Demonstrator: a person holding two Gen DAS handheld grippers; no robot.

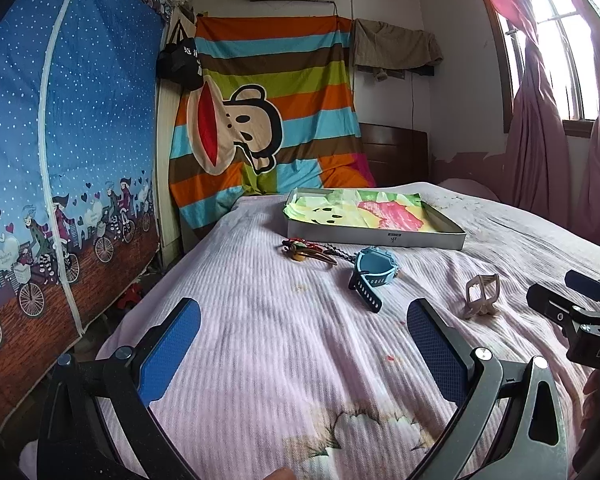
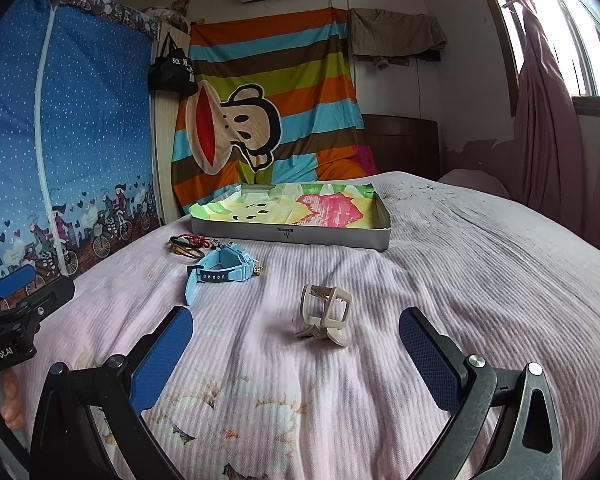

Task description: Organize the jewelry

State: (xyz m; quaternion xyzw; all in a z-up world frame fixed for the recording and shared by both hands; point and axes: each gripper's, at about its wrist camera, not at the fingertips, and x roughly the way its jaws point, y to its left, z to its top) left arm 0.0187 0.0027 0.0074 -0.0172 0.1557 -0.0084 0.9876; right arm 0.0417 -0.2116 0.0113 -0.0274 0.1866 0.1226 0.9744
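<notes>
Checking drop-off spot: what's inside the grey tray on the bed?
The grey tray holds only a colourful printed cloth liner; no jewelry lies on it. The liner covers the tray's bottom, so anything beneath it cannot be seen.

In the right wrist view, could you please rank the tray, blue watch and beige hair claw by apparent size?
1. tray
2. blue watch
3. beige hair claw, close to the watch; it lies nearer the camera, so unsure.

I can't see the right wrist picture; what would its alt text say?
An open right gripper hovers over a pink bedspread, facing a beige hair claw clip. Farther off lie a blue watch, hair ties and a shallow tray.
</notes>
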